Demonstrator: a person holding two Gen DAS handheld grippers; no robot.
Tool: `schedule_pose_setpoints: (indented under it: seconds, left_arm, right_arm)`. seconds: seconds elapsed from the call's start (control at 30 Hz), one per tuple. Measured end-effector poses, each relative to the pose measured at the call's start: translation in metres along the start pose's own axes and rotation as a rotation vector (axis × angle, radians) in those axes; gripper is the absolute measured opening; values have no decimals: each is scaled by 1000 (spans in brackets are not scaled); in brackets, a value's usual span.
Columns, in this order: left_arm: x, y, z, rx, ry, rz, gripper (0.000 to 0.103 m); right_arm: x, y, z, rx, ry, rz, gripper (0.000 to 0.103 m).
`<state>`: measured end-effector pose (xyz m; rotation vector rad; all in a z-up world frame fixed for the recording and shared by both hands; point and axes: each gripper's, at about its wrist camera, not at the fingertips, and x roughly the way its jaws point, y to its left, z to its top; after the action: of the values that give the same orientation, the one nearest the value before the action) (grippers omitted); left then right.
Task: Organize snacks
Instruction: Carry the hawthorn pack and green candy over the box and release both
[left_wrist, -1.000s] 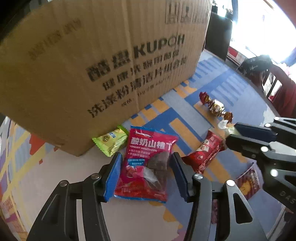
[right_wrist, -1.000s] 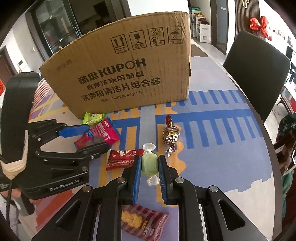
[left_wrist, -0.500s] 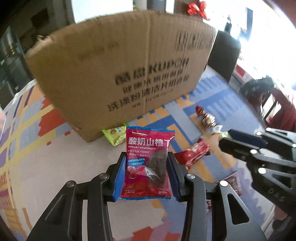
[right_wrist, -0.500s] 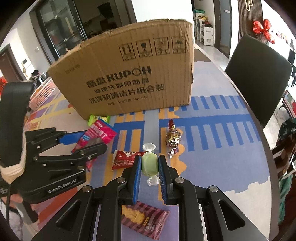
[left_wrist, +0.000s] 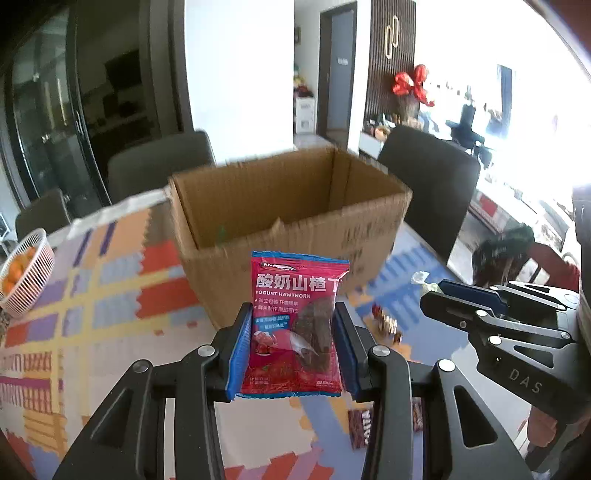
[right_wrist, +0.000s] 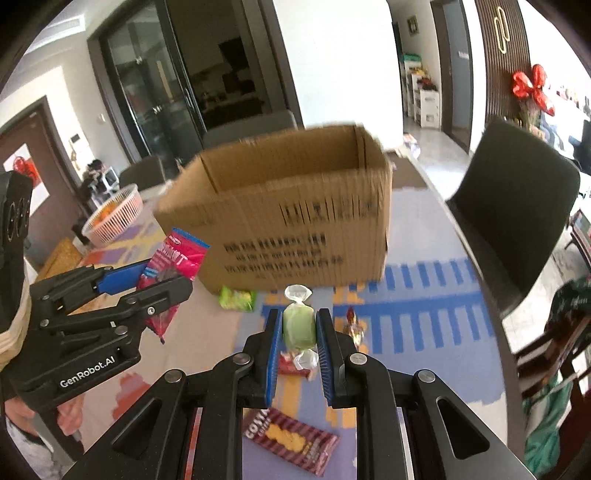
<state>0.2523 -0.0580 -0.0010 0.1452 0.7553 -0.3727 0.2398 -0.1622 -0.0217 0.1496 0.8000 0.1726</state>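
Cardboard box looks nearly empty. Left hand-held gripper squeezes a red snack pack, right hand-held gripper a green candy. Four snacks wait on the table.

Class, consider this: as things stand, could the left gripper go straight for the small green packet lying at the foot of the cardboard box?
Probably not yet. The left gripper is shut on the red hawthorn packet, so its jaws are full. The green packet lies uncovered beside the cardboard box, reachable after unloading.

Motion blur smears the cardboard box print; its floor is hidden.
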Motion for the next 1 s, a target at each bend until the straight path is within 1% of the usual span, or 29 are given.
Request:
schedule_pose_setpoints:
  seconds: [0.23,0.33,0.47,0.53,0.7,1.0]
  left_arm:
    - [-21,7,34,-21,-86,14,42]
    - [-27,11,48,-28,-109,17,42]
    - [-27,18,63,-47,-120,13,42]
    - [-23,22,71,-55,-117,13,42]
    - [-10,32,85,-81,-92,7,42]
    - [21,45,105,-109,-43,5,42]
  right_arm:
    - [-29,10,41,-35,-119,7,20]
    - [-39,15,57,-49,-156,15,20]
    - [-47,20,80,-66,-192,23,20]
    - [-46,21,88,-70,-194,28,20]
    - [-29,19,111,-74,-164,51,20]
    - [1,14,140,-95,-132,37,20]
